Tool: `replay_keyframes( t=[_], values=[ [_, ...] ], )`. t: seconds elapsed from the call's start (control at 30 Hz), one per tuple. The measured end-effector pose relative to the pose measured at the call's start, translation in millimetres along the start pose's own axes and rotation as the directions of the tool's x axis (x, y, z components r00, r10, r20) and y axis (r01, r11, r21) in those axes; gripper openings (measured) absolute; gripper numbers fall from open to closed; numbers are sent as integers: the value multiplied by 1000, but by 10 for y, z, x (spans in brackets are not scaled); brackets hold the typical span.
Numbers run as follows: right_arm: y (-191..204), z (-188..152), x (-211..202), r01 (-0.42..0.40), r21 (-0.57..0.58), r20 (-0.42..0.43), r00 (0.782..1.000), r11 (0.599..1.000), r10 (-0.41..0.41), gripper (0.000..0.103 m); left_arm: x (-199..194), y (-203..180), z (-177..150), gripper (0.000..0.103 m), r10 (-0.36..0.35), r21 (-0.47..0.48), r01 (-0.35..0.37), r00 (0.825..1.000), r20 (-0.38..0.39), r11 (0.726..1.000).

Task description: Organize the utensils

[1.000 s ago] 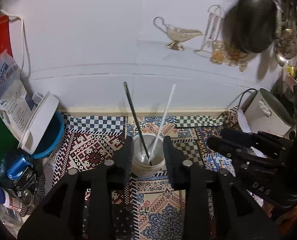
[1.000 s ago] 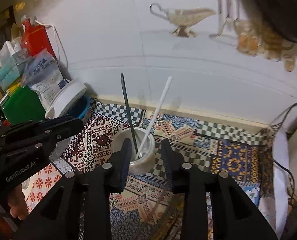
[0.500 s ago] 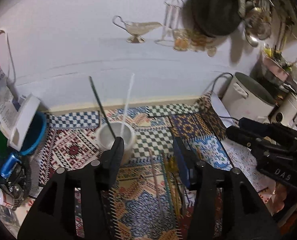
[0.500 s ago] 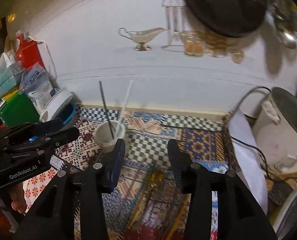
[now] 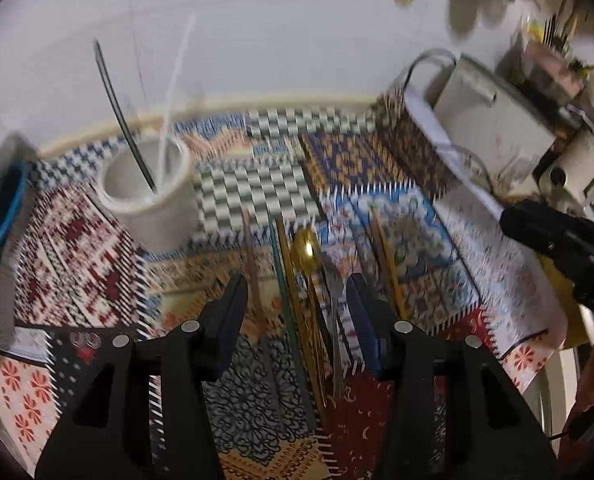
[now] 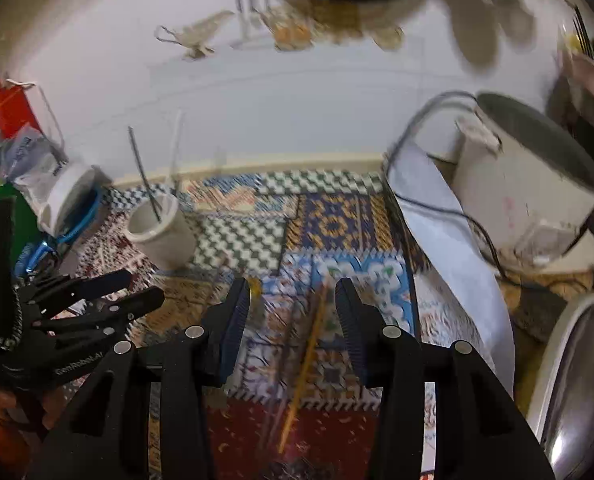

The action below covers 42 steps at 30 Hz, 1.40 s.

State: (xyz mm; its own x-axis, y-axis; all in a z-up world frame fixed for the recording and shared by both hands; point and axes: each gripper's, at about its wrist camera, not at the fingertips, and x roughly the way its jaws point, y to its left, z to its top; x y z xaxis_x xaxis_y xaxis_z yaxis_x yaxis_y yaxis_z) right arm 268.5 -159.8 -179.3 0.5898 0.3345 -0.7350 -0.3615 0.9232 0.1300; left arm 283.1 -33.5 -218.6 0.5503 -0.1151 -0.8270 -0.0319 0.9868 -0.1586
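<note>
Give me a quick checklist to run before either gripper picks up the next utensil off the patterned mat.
1. Left gripper jaws open, empty: ok.
2. Right gripper jaws open, empty: ok.
3. White cylindrical cup upright, with room beside its dark stick: ok.
4. Gold metal spoon ahead of the left jaws: ok.
5. Yellow thin stick ahead of the right jaws: ok.
6. Loose utensils separate: cannot tell, blurred.

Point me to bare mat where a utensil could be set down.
Free: the checkered patch between the white cup and the blue-gold panel; also the red-patterned patch left of the cup. Crowded: the loose utensils ahead of the left gripper.
</note>
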Motion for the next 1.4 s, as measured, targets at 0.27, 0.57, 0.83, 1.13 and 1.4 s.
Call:
replay_keyframes(
  t=[0.27,0.57,0.83,1.13,1.4],
  values=[
    [-302,-326,435,34,59,-159,987,998,-24,41,509,-73,-177,50,-36,-3,36,989,-144,999],
    [-476,-579,787,33,108,-286,958,994,-1,41,873,-184,-139,29,-107,-10,107,969,-223,994],
    [-477,-574,964,0,133,-310,950,991,41,41,1064,-264,-69,14,-130,10,138,956,-262,990],
    [-378,-505,1227,-11,116,-321,946,993,47,41,1148,-254,4,13,-129,14,136,963,-235,991],
    [-302,-420,1365,7,70,-309,951,998,15,27,1223,-285,90,13,-122,20,130,967,-225,991]
  ],
)
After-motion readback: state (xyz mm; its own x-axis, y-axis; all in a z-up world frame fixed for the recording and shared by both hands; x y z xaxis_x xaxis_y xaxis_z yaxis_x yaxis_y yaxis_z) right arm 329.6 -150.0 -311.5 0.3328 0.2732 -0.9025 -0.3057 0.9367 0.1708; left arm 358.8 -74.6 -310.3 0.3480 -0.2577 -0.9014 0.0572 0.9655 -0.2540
